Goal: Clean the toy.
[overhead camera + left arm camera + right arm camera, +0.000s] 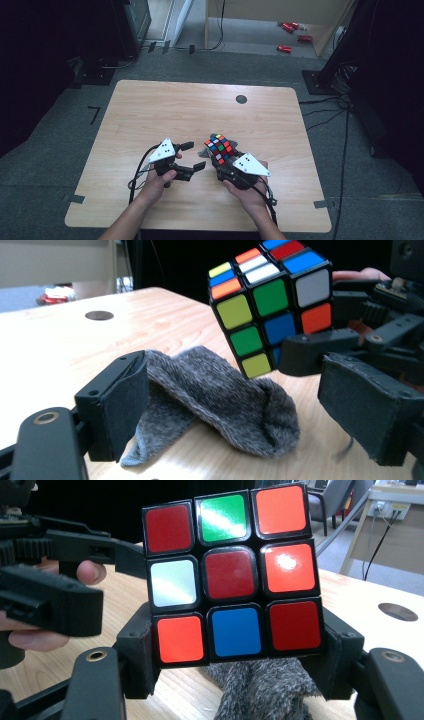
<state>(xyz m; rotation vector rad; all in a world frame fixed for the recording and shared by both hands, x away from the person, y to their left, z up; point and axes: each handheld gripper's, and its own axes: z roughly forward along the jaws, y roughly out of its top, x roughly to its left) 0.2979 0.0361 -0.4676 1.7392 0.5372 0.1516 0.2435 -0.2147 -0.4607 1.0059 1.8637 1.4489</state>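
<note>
Item: scrambled puzzle cube [232, 575], three by three, stickers red, orange, green, blue, white and yellow. It is lifted clear of the counter [150, 110] near its front edge, pinched between the pads of the right gripper [235, 655], whose jaws press on two opposite sides of the lower layer. The red-centred face looks back at the right gripper view.

Beneath it: a grey cloth [220, 400], soft and knitted, crumpled on the counter directly under the cube and not touching it as far as can be told.

Beside it: the left gripper [235, 410], jaws spread apart with nothing pinched; the cloth lies between them, one pad just beside its folded edge, the other just beside the cube's lower corner.

Step in hand, by judgement: taking up the cloth while the cube is held aloft, likely to wipe it. To do it well, keep the right grip steady and the cube level, lower the left jaws squarely over the thickest fold, and close on cloth alone, well apart from the cube's corner, so the cube is not knocked out.

Farther off: round dark grommet [241, 99] at the counter's rear; grey carpet [45, 165] around.
</note>
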